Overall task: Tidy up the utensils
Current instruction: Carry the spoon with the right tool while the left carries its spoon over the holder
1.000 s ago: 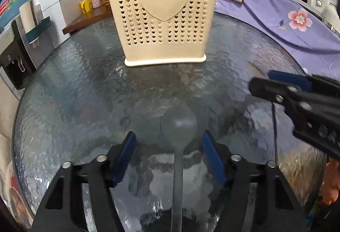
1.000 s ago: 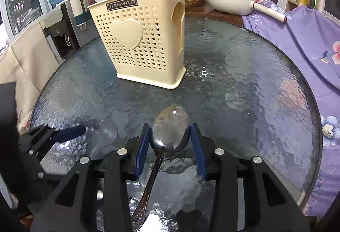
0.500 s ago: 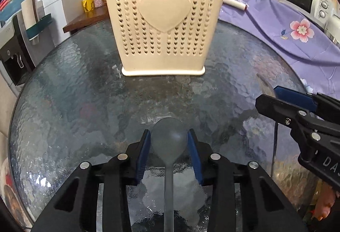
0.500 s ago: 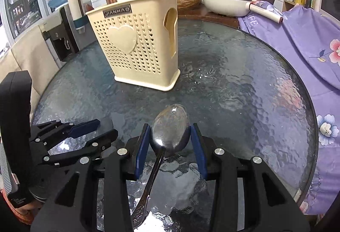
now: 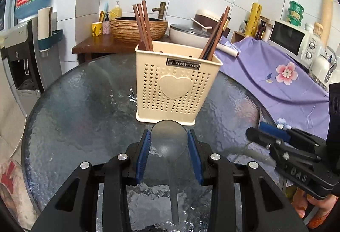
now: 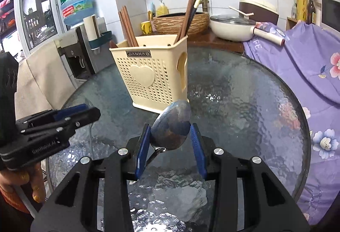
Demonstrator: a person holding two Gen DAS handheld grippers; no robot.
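Two spoons, one in each gripper. Left gripper (image 5: 169, 153) clamped on the bowl of a grey translucent spoon (image 5: 169, 142), handle running straight back toward the camera. Right gripper (image 6: 170, 142) clamped on the bowl of a metal spoon (image 6: 172, 125), jaws just closed further onto it, handle slanting back and down to the left. Both spoons off the glass table (image 5: 85, 104), so lifted. Cream utensil holder (image 5: 177, 87) straight ahead of the left pads, just beyond the spoon tip; ahead and slightly left of the right pads, open top higher than both spoons. Probably left hand nearer. Chopsticks (image 5: 143, 24) already standing inside. Next: raise more, tip handle down, drop in.
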